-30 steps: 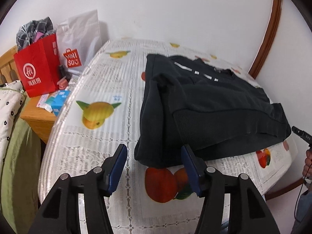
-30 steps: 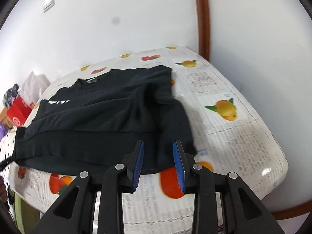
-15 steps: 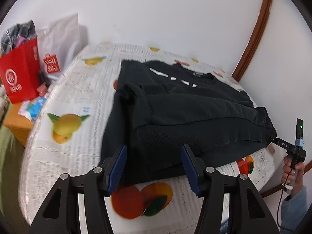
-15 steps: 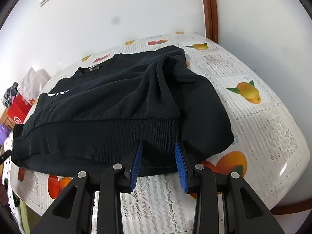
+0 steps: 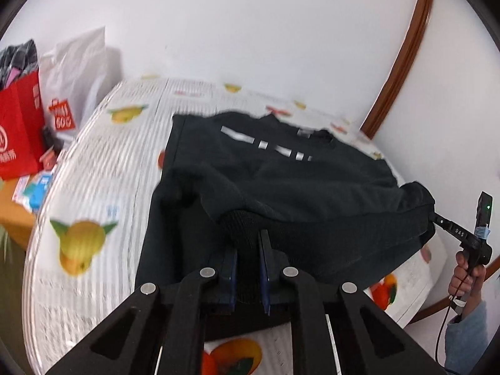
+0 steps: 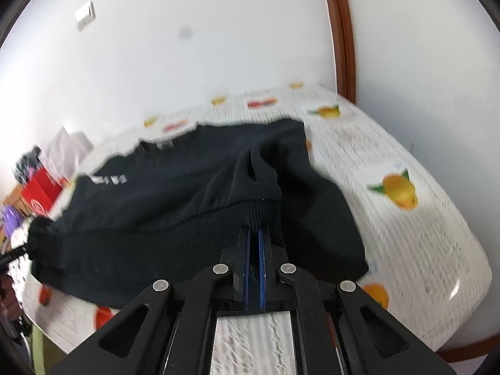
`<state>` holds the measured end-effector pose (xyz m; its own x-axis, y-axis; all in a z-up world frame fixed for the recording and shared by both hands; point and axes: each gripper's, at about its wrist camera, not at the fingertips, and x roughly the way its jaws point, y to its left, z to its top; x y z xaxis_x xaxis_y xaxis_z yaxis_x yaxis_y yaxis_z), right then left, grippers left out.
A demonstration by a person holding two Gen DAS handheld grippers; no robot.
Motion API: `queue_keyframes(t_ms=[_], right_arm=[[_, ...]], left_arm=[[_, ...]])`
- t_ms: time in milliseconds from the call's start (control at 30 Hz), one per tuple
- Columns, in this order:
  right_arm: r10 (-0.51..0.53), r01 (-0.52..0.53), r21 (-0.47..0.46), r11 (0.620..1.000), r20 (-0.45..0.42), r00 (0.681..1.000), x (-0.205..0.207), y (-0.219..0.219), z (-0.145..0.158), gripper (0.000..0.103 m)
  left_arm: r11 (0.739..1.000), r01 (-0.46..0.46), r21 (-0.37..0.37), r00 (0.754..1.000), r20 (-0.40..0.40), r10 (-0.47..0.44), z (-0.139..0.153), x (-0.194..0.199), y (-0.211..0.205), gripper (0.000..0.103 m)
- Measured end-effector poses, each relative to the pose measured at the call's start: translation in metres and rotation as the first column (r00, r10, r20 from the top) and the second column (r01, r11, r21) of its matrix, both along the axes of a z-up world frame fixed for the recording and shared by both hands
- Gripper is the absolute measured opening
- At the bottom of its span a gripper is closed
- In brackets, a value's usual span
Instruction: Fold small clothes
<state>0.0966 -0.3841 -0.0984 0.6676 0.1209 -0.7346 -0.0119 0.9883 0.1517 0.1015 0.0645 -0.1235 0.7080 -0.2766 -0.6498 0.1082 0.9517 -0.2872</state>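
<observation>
1. The table (image 5: 93, 162), under a white lace cloth printed with fruit, fills both views; the pear-like fruit sits at 8 o'clock in the left wrist view and at 3 o'clock in the right.
2. The black sweatshirt (image 5: 297, 181) lies across the table's middle, collar toward the wall at 12 o'clock, ribbed hem toward the cameras and lifted at both ends. A row of white marks runs across its chest; they are too blurred to read.
3. The left gripper (image 5: 248, 256), at 6 o'clock in its own view, has its blue pads pressed onto the bunched ribbed hem, with a fold of fabric between them.
4. The right gripper (image 6: 253, 243) is likewise clamped on the hem at the sweatshirt's other end, pads nearly meeting with only thin rib cloth between.
5. Only the left wrist view shows the red paper bag (image 5: 18, 137) at 9 o'clock, with a white round logo and white characters I cannot read, and the white bag (image 5: 75, 84) beside it, with a red label reading "MINI SO" faintly.
6. Only that view shows a hand (image 5: 465, 278) at 4 o'clock holding the other gripper's handle, marked "DAS", with a green light.
7. Only the right wrist view shows the wall switch (image 6: 84, 20) at 10 o'clock.
</observation>
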Motion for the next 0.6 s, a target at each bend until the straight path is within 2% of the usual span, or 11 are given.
queue_keyframes(t_ms=[100,233,400,600], right_arm=[[-0.001,0.0,0.026,1.0,0.045,0.999,0.014,0.001,0.019,0.004],[-0.023,0.019,0.061,0.998,0.065,0.998,0.041,0.004,0.031,0.004],[-0.042,0.038,0.078,0.996,0.054,0.998,0.077,0.008,0.028,0.004],[-0.053,0.052,0.078,0.996,0.016,0.998,0.114,0.013,0.011,0.004]], left_arm=[[1.0,-0.003,0.004,1.0,0.028,0.003,0.013,0.013,-0.001,0.011],[1.0,-0.022,-0.015,0.999,0.043,0.023,0.024,0.04,0.002,0.011],[0.998,-0.055,-0.036,0.998,0.025,0.056,0.027,0.077,0.007,0.011],[0.997,-0.079,-0.022,0.996,-0.034,0.078,0.015,0.117,0.008,0.011]])
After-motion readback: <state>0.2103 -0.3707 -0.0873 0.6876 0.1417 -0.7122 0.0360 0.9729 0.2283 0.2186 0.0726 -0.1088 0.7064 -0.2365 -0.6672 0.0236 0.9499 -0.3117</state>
